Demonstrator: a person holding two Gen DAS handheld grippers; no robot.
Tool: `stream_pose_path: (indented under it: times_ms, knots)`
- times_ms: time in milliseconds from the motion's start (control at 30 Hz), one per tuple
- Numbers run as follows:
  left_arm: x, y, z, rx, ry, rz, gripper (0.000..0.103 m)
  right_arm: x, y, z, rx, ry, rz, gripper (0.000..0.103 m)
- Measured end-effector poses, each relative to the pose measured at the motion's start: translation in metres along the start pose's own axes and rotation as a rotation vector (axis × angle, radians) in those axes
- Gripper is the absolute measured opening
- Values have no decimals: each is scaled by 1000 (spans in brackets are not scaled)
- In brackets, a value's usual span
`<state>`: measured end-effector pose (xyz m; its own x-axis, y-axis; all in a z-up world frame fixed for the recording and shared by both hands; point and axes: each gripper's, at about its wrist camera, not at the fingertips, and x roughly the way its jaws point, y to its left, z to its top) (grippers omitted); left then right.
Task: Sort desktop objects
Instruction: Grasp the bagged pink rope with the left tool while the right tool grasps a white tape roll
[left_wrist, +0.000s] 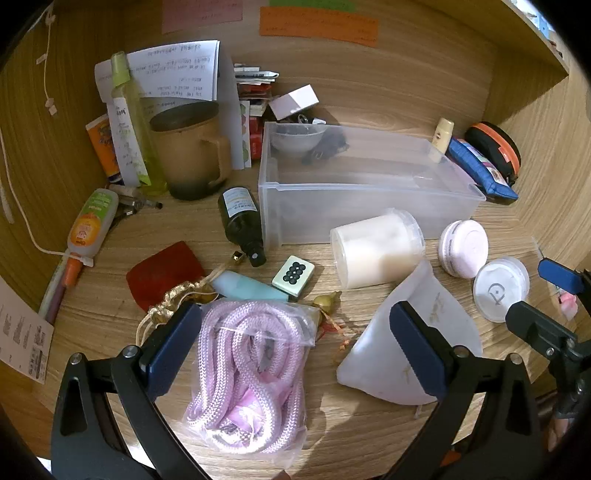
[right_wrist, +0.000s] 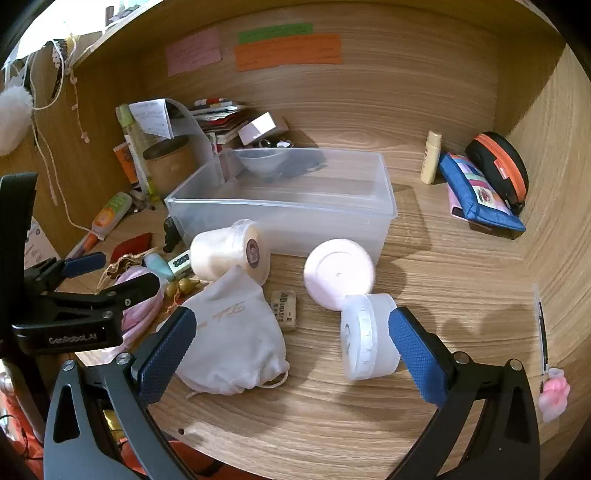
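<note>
Left wrist view: sorting looks barely begun. The clear plastic bin (left_wrist: 365, 192) sits mid-desk toward the back wall and seems to hold only a small bowl (left_wrist: 297, 138) and something dark at its far end; the rest of it is bare. Nearly everything else lies loose on the desk (left_wrist: 369, 435): bagged pink rope (left_wrist: 247, 373) by the front edge, white mask (left_wrist: 424, 332), candle jar (left_wrist: 376, 247), mahjong tile (left_wrist: 293, 275), dark spray bottle (left_wrist: 242, 221), red pouch (left_wrist: 164, 275). Left gripper (left_wrist: 291, 354) is released, jaws wide, tilted down over the rope bag w/o touching it.

Right wrist view: same bin (right_wrist: 280, 206), same clutter. Right gripper (right_wrist: 291, 354) is also released and wide open, pitched down near the front edge; a small white jar (right_wrist: 369, 336) on its side lies between the fingers, just beside the right one, not clamped. Pink round case (right_wrist: 338, 273) leans beside it, eraser (right_wrist: 283, 308) nearby. Approx all items are left to sort.
</note>
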<state>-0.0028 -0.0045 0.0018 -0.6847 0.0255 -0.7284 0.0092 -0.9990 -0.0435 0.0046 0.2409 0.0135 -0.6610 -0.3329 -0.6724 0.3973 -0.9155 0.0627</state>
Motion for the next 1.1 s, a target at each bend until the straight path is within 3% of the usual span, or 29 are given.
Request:
stream_pose_path:
  times_ms: [633, 867, 1100]
  knots:
    - [5, 4, -1, -2, 11, 10, 103, 4, 2, 2, -2, 15, 14, 103]
    - [6, 17, -1, -45, 17, -62, 103, 5, 2, 1, -6, 18, 9, 103]
    - [0, 19, -5, 34, -20, 64, 103, 8, -4, 1, 6, 26, 1, 103]
